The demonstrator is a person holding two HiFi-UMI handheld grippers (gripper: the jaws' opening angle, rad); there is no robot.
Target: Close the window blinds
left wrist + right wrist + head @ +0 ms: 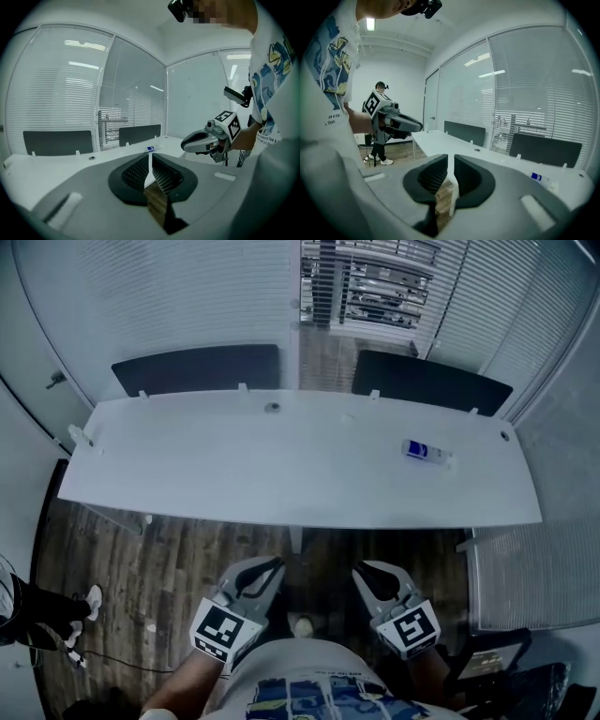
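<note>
White slatted blinds cover the glass walls beyond the table. One section (370, 282) has its slats open, so the room behind shows through; it appears in the left gripper view (112, 126) and the right gripper view (520, 124) too. The blinds to its left (169, 296) look closed. My left gripper (267, 570) (150, 157) and right gripper (367, 576) (451, 159) hang side by side on the near side of the table, well short of the blinds. Each has only a thin slit between its jaws and holds nothing.
A long white table (281, 474) lies between me and the blinds, with two dark divider panels (197, 368) (431, 381) at its far edge. A small bottle (427, 452) lies on the table's right part. A person (47, 610) stands at the left on the wood floor.
</note>
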